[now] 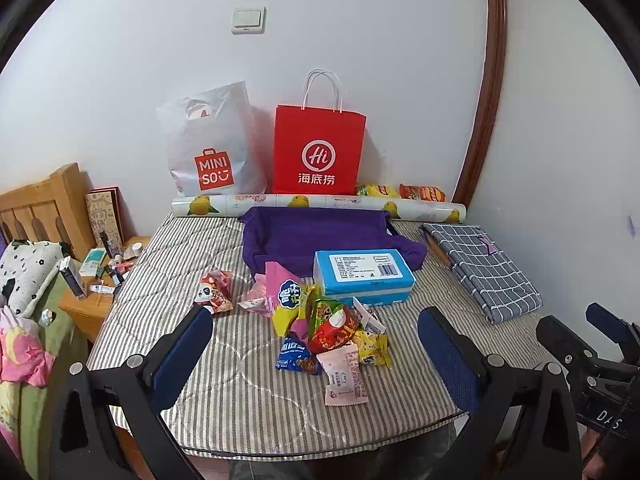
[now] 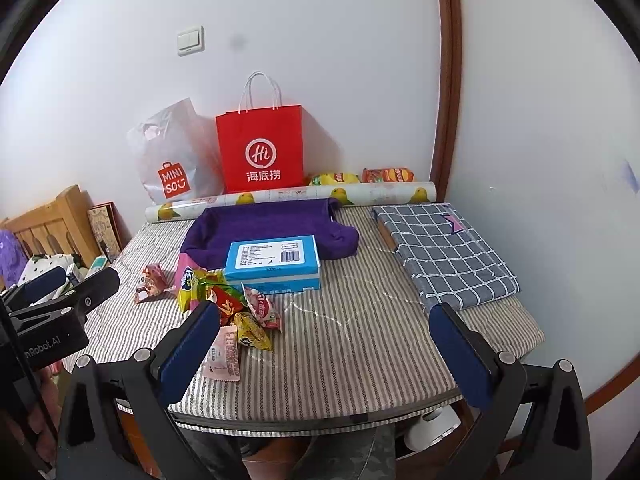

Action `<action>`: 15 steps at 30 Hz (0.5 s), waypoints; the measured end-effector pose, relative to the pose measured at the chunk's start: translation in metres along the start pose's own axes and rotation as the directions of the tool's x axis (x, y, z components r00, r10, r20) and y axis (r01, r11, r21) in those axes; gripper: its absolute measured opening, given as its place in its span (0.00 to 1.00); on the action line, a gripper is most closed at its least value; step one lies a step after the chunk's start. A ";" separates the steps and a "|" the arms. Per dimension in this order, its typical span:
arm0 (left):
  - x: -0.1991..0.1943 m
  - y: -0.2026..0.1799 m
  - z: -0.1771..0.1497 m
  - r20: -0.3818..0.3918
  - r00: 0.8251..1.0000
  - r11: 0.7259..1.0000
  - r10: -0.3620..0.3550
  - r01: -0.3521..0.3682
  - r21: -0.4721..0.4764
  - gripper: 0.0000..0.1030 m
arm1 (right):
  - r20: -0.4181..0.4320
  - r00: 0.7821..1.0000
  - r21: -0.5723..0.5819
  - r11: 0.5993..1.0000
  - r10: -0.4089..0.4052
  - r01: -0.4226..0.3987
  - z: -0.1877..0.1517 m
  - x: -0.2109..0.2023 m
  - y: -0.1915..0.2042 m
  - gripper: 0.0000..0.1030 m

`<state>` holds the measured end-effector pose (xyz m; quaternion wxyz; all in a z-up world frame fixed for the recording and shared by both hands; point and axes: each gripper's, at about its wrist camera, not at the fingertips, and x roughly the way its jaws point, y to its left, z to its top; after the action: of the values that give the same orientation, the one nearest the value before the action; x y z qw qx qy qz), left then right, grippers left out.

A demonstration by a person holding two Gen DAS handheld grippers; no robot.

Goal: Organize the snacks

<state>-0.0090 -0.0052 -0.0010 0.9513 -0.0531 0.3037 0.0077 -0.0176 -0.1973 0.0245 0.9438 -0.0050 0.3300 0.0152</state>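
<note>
Striped quilted table cover [image 1: 248, 400] meets white walls [image 1: 380, 40]; left tongs [image 1: 316, 354] and right tongs [image 2: 326, 346] spread, empty.

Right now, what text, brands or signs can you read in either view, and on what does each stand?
"MINI SO": white plastic bag against the wall.
"Hi" and "海底捞": red paper bag.
"DAS": right gripper's body, at the left view's edge.
"nRobot.AI", cut off: left gripper's body, in the right view.
Blue box: barcode label, print too small.
Snack packets: lettering too blurred to read.
</note>
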 end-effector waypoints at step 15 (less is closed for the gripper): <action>-0.003 -0.006 0.000 -0.002 1.000 1.000 0.004 -0.004 0.016 1.00 | -0.003 1.000 0.023 1.000 0.010 -0.010 -0.001 0.001 -0.005 1.00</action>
<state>-0.0111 -0.0114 0.0013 0.9513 -0.0449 0.3048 0.0073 -0.0173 -0.2021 0.0226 0.9432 0.0076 0.3319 0.0159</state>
